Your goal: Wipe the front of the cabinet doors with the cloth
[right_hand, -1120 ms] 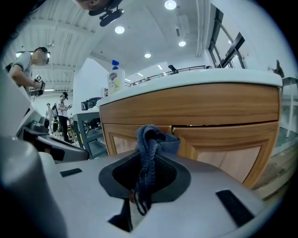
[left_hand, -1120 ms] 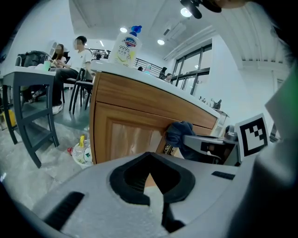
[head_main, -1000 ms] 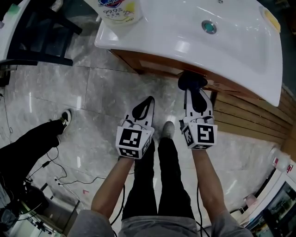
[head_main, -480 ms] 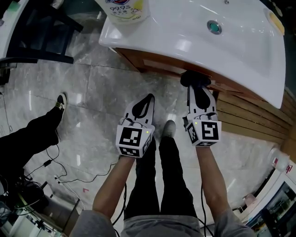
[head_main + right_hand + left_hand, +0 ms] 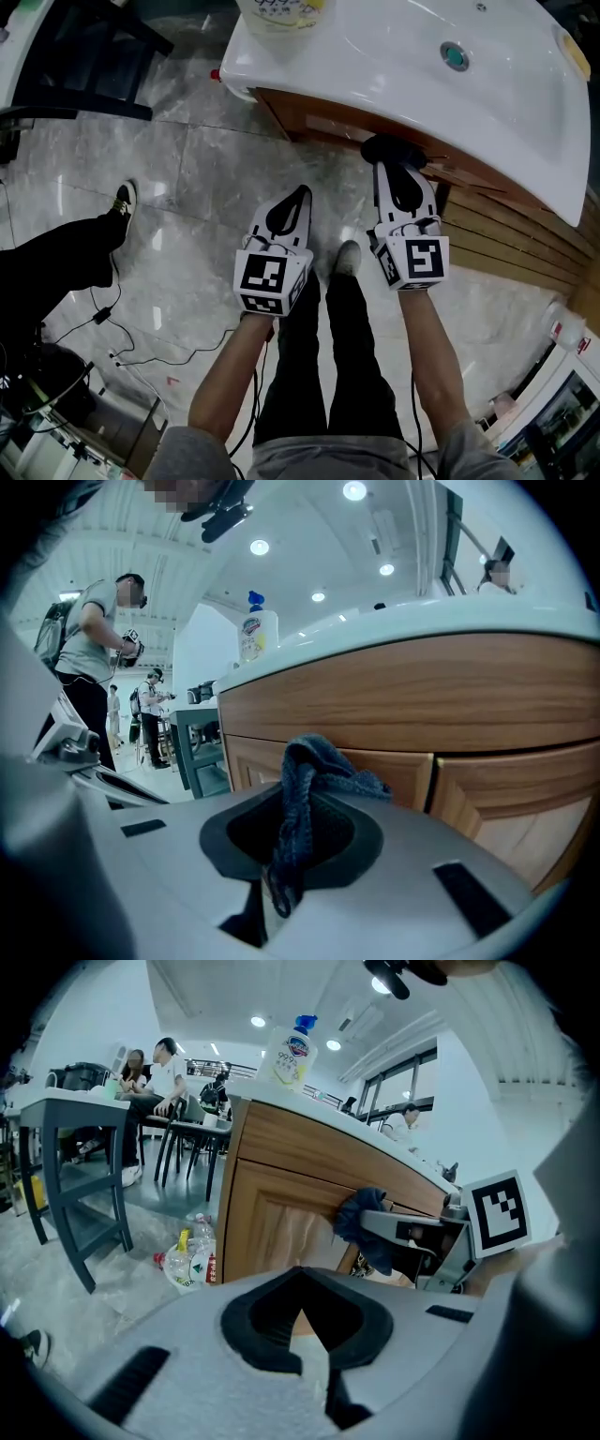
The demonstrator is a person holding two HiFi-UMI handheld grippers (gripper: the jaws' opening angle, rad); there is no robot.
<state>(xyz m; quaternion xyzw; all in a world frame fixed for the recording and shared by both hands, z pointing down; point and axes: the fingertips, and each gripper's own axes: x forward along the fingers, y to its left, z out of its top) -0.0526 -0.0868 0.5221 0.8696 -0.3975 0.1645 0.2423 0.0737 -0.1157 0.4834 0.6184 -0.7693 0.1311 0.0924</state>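
- Head view: the right tool (image 5: 396, 173) grasps a dark cloth (image 5: 391, 150), which bunches out past its tips against the top of the wooden cabinet doors (image 5: 323, 117), just under the rim of the white basin (image 5: 375, 66).
- The left tool (image 5: 301, 193) hangs over the grey floor (image 5: 206, 187), well apart from the cloth and near the cabinet's corner. Each tool carries a marker cube (image 5: 270, 279) with a black-and-white square pattern.
- A bottle (image 5: 281, 9) stands at the basin's far corner. Its label is cut off by the frame and cannot be read.
- Left gripper view: this tool is clenched, its jaws together with nothing between them. Ahead and to the right, the cloth is pressed by the other tool to the upper rail of a door panel.
- The bottle has a blue cap and a blue-and-red label whose print is too small to read. Some plastic bottles (image 5: 190, 1258) lie on the floor beside the cabinet.
- Right gripper view: a strand of the cloth is pinched between the jaws, and the rest heaps above the tips, in front of the seam where two doors meet. The bottle's label is unreadable here too.
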